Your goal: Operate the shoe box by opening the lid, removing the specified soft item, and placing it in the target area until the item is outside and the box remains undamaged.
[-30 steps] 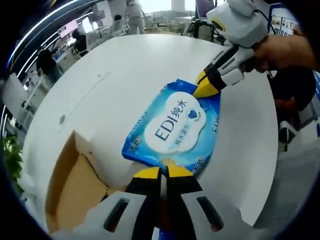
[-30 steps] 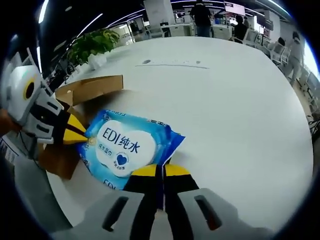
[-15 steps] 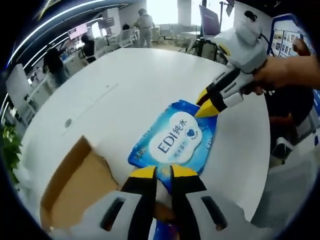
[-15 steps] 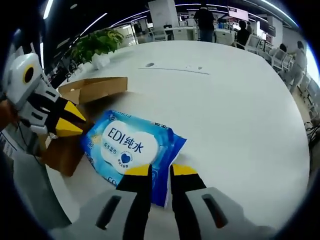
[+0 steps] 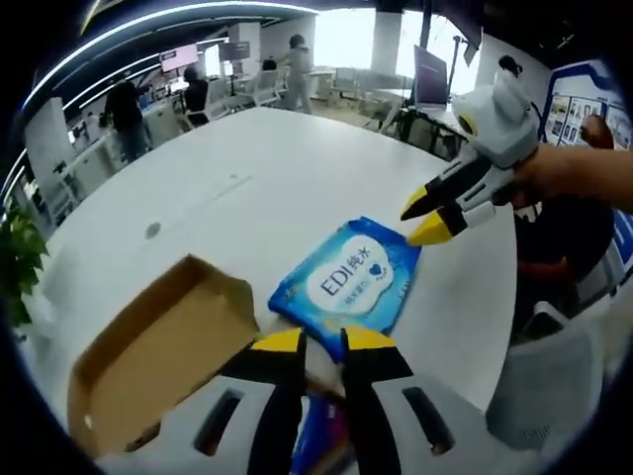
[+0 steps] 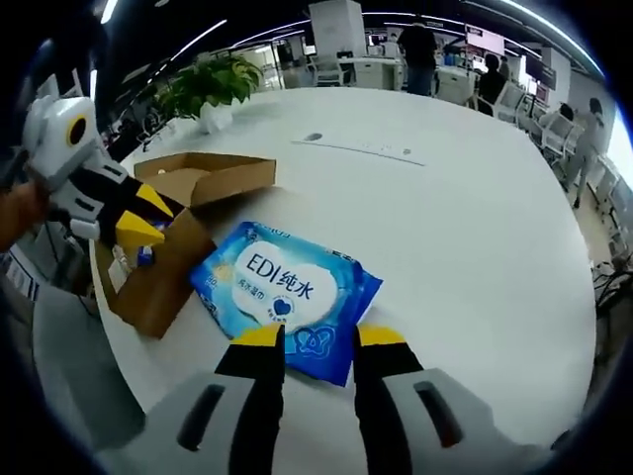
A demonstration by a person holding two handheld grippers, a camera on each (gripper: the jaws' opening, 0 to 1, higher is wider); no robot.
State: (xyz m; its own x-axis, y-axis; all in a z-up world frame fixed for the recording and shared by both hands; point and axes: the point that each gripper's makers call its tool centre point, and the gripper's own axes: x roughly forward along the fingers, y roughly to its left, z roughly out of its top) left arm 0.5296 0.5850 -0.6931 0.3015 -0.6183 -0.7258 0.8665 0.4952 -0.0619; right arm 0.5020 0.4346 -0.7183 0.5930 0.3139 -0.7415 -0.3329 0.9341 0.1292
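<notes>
A blue and white pack of wet wipes (image 5: 348, 282) (image 6: 285, 293) lies flat on the white table, beside the open cardboard shoe box (image 5: 148, 356) (image 6: 163, 272). My left gripper (image 5: 323, 341) is open, its yellow tips just short of the pack's near edge. It also enters the right gripper view over the box as the left gripper (image 6: 140, 220), jaws apart. My right gripper (image 6: 321, 336) is open at the pack's opposite edge, holding nothing. In the left gripper view the right gripper (image 5: 427, 213) hovers just past the pack's far corner, held by a hand.
The box lid flap (image 6: 213, 176) stands open, with small items inside the box (image 6: 143, 255). A potted plant (image 6: 210, 84) sits at the far table edge. People and chairs fill the office beyond. The white table (image 6: 465, 218) stretches wide to the right.
Both grippers have opened, let go of the wipes pack and drawn back from it. The pack now rests on the table.
</notes>
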